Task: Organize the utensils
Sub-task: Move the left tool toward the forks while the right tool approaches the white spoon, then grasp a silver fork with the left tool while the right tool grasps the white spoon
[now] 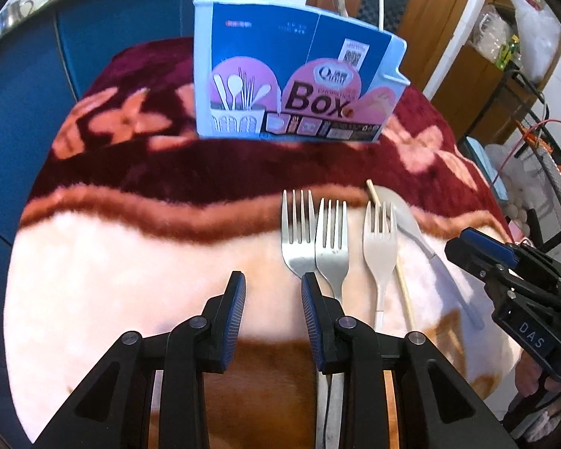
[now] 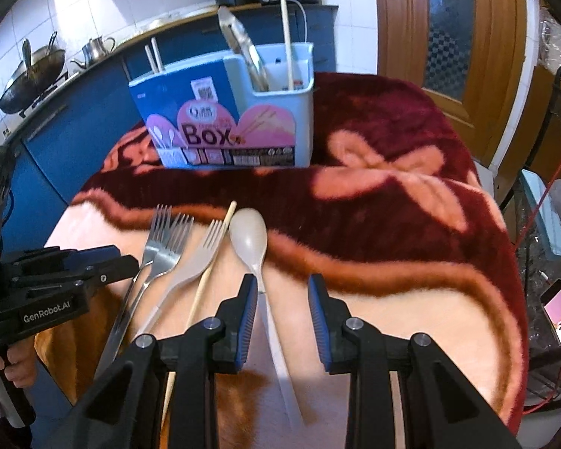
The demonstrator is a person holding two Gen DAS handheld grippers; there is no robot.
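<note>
Both grippers, left (image 1: 273, 292) and right (image 2: 282, 293), are being held spread and empty over three forks (image 1: 299, 232), spoon (image 2: 248, 239) and chopstick (image 2: 209, 269), all lying unsorted before the partly filled holder (image 2: 280, 86).

2 metal forks (image 1: 314, 239) are lying side by side, touching, ahead of the left gripper (image 1: 273, 292). Right of them, a beige fork (image 1: 379, 243), a chopstick (image 1: 404, 288) and a beige spoon (image 2: 248, 239) are lying. The utensil box (image 2: 224, 112) is standing upright far ahead.
</note>
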